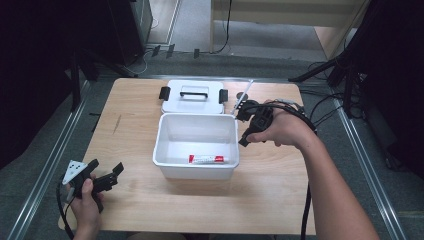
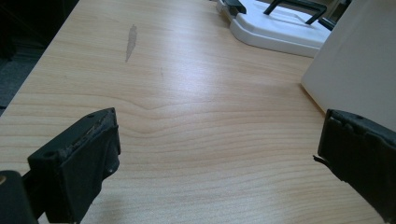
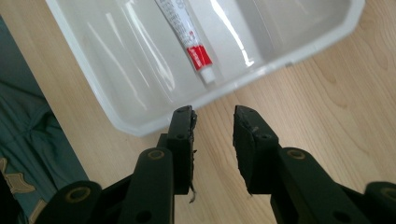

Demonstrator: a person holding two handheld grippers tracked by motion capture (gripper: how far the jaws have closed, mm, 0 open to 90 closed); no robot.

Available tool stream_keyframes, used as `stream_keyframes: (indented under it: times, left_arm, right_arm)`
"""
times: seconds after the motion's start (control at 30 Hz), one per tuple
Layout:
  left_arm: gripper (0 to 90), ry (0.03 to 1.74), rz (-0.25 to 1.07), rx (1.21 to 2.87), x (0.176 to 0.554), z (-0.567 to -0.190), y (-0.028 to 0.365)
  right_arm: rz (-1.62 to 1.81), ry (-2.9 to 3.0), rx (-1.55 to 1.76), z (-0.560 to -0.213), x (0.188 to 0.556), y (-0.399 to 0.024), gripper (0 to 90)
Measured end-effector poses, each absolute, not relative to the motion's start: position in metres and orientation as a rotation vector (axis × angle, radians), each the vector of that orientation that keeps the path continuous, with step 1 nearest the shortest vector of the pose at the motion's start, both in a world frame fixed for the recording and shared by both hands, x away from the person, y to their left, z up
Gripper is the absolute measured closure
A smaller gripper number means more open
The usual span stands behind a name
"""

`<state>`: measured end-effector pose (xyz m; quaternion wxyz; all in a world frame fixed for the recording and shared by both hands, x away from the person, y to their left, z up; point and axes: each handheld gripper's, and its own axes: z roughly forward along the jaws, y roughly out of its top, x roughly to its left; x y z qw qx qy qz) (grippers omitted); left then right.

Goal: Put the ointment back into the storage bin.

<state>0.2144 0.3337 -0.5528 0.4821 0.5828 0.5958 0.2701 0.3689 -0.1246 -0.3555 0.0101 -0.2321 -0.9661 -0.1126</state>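
Observation:
An open white plastic box (image 1: 160,135) stands mid-table with a red and white tube (image 1: 208,159) lying along its near wall. Its lid (image 1: 194,97), with a black handle and clips, lies flat just behind it. My right gripper (image 1: 244,141) hovers at the box's right side, tips pointing down toward the rim. In the right gripper view the jaws (image 3: 214,114) stand a little apart with nothing between them, above the box rim (image 3: 233,88) and the tube (image 3: 187,32). My left gripper (image 1: 106,167) rests low at the near left, jaws wide (image 2: 219,140) over bare wood.
A thin white stick (image 1: 242,97) lies slanted to the right of the lid. The left gripper view has the box wall (image 2: 355,70) at the right and the lid (image 2: 280,28) far off. Metal rails run along both table sides; cables trail at the right.

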Motion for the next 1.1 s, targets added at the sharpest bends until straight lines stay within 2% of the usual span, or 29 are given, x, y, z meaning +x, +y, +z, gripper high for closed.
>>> stream_keyframes:
  times: [0.03,0.07,0.1,0.13,0.17,0.23,0.27,0.3,0.37,0.43,0.47,0.57,0.83,1.1]
  left_arm:
    - [0.0,1.451,0.661,1.42,0.214,-0.553,0.334]
    - [0.0,1.451,0.661,1.42,0.214,-0.553,0.334]
    - [0.0,1.451,0.66,1.423,0.214,-0.553,0.334]
    - [0.0,1.451,0.66,1.423,0.214,-0.553,0.334]
    - [0.0,1.45,0.66,1.426,0.214,-0.553,0.334]
    - [0.0,1.45,0.66,1.426,0.214,-0.553,0.334]
    - [0.0,1.45,0.66,1.426,0.214,-0.553,0.334]
    - [0.0,1.449,0.66,1.426,0.214,-0.553,0.334]
    - [0.0,1.45,0.66,1.426,0.214,-0.553,0.334]
    - [0.0,1.45,0.66,1.426,0.214,-0.553,0.334]
    - [0.0,1.449,0.661,1.427,0.214,-0.553,0.334]
    - [0.0,1.449,0.663,1.425,0.214,-0.553,0.333]
    - [0.0,1.449,0.665,1.425,0.214,-0.553,0.333]
    - [0.0,1.45,0.667,1.424,0.214,-0.553,0.333]
  right_arm:
    - [-0.36,-3.01,-0.759,-0.358,0.368,-0.133,62.5]
    - [-0.36,-3.01,-0.759,-0.358,0.368,-0.133,62.5]
    - [-0.364,-3.002,-0.793,-0.362,0.366,-0.142,57.0]
    - [-0.364,-3.002,-0.793,-0.362,0.366,-0.142,57.0]
    - [-0.376,-2.999,-0.824,-0.366,0.365,-0.151,50.0]
    - [-0.38,-2.991,-0.855,-0.37,0.364,-0.158,43.5]
    - [-0.38,-2.991,-0.855,-0.37,0.364,-0.158,43.5]
    - [-0.371,-3.004,-0.913,-0.376,0.362,-0.166,28.1]
    - [-0.366,-3.01,-0.929,-0.378,0.362,-0.168,25.3]
    - [-0.381,-3.017,-0.998,-0.384,0.361,-0.177,13.5]
    - [-0.387,-3.007,-1.028,-0.387,0.36,-0.18,12.2]
    - [-0.449,-2.981,-1.181,-0.401,0.359,-0.198,0.0]
    - [-0.646,-2.879,-1.483,-0.434,0.354,-0.235,0.0]
    - [-0.812,-2.842,-1.625,-0.467,0.342,-0.262,0.0]
